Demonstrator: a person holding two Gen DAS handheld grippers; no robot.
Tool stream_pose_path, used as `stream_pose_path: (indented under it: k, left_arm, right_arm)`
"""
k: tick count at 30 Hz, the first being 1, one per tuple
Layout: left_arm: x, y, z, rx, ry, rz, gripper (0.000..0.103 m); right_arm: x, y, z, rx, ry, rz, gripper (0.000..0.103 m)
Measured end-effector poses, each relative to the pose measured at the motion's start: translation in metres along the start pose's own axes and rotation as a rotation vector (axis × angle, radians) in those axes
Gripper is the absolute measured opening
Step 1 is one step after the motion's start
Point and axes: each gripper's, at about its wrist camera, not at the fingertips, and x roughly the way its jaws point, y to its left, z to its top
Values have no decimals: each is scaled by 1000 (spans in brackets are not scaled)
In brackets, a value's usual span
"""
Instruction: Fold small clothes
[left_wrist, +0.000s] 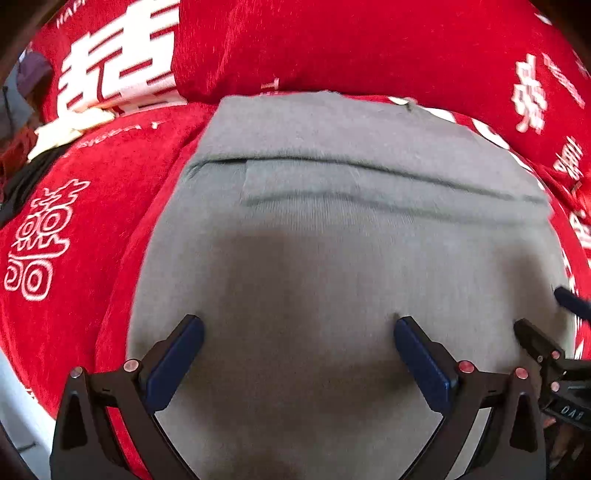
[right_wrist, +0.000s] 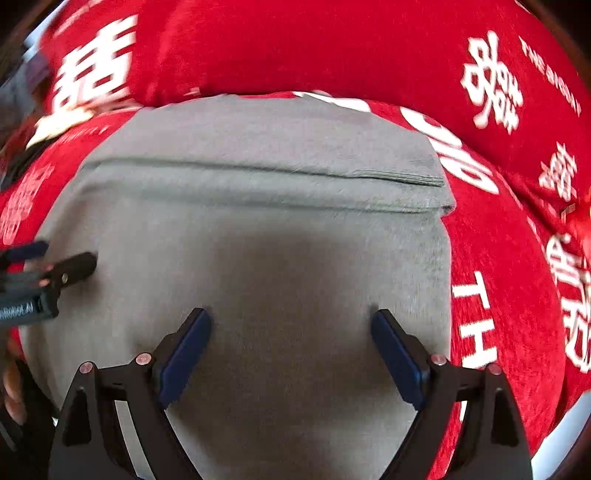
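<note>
We read white double-happiness characters on the red cloth and on the red cushion behind it. The cloth also carried big white letters "TH" at right and small "THE SIGGA…", partly blurred. "HAP…" showed at the cushion's top left edge. The left gripper bore "…RobotAI", cut off.
</note>
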Motion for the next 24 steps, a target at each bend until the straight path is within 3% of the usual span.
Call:
stream_pose_path:
  k: [5,10,13,15,17,20,24]
  left_arm:
    - [-21,9,-54,17,-17,-8,103]
    - [-24,16,-72,11,23,-8,103]
    - [-23,20,-76,-3,69,-22,103]
    - [-23,24,-74,-5,119,-39,103]
    - [-27,34,-73,-10,154,-46,103]
    - [-37,59,-74,-55,128,15,103]
    - [-48,89,-73,-150,78,8,103]
  right_arm:
    - [-21,10,-50,-105,-53,7,92]
    - [-29,8,-65,-164,10,37,93]
    - [-21,26,-78,-376,105,-17,103]
    - [-22,38,-92,-521,129,-63,103]
    - [-24,36,-99,-527,161,-64,103]
    - [-32,21,-102,-423,191,-59,103]
    - [-47,11,-82,-303,123,-36,103]
